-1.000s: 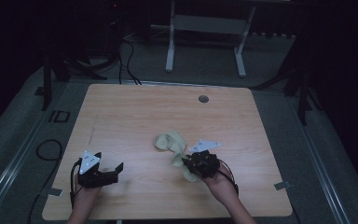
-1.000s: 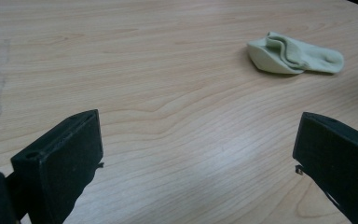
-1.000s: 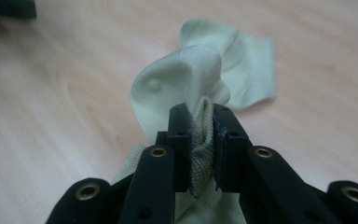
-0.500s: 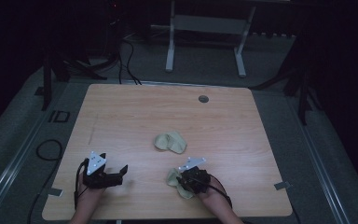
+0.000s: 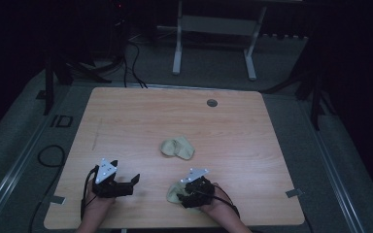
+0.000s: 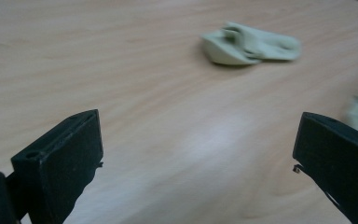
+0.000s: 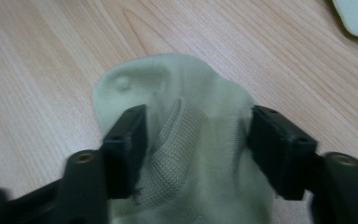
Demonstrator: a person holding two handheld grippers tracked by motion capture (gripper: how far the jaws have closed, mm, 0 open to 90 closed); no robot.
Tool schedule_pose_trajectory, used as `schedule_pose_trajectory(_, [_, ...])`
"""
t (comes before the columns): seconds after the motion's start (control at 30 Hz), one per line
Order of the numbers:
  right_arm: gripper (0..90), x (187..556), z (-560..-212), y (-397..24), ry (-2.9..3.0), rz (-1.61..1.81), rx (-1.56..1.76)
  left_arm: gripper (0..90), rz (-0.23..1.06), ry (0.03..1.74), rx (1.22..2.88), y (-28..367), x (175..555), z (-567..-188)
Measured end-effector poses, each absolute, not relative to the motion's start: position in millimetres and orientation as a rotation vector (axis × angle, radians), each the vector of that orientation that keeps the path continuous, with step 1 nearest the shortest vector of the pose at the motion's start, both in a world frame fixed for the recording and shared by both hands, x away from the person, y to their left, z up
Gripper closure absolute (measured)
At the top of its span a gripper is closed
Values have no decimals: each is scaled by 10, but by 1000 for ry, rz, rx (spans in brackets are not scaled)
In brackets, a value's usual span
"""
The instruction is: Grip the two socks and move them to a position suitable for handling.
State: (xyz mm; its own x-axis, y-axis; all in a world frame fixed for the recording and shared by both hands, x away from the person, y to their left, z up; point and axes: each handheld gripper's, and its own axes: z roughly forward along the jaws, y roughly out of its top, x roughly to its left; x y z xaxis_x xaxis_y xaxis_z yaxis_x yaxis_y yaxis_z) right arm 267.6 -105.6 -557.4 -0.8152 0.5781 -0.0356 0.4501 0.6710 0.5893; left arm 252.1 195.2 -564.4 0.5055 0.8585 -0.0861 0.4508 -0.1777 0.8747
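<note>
Two pale green socks lie on the wooden table point(image 5: 141, 121). One sock point(image 5: 177, 147) sits crumpled near the middle, also in the left gripper view point(image 6: 249, 44). The other sock point(image 5: 174, 194) lies near the front edge under my right gripper point(image 5: 183, 195). In the right gripper view that sock point(image 7: 191, 88) sits between the jaws, which have just been opening; the right gripper point(image 7: 198, 140) is open around it, with the fabric slack. My left gripper point(image 5: 132, 184) rests at the front left, its jaws point(image 6: 196, 154) wide open over bare wood with nothing between them.
A round grommet hole point(image 5: 211, 103) sits at the table's far edge. Behind the table stands a metal frame point(image 5: 213, 39), with cables point(image 5: 131, 58) on the dark floor. Tape marks the table's front right edge point(image 5: 294, 193).
My right gripper came down and back toward the front edge, carrying one sock away from the middle sock, then opened its jaws over it. The left gripper stayed put.
</note>
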Motion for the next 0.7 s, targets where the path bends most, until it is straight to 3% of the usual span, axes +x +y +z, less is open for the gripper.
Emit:
schedule_pose_trajectory(0.1, [240,2693,-5570,-1044,2682,858,855,31,494,1076,1842,1883,2494,-5627])
schedule_pose_trajectory(0.33, [245,2659,-5355,-1159,2652,921,871,95,391,891,1958,1603,2417,-5575])
schedule_pose_trajectory(0.37, [257,2646,-5325,-1184,2643,941,891,169,354,866,1972,1553,2414,-5578])
schedule_pose_trajectory(0.43, [293,2614,-5303,-1213,2643,960,900,200,286,827,2008,1446,2402,-5587])
schedule_pose_trajectory(0.57, [422,2534,-5345,-1203,2656,949,887,486,268,705,2074,1223,2345,-5577])
schedule_pose_trajectory(0.7, [438,2522,-5389,-1172,2682,911,870,679,226,642,2143,1048,2376,-5579])
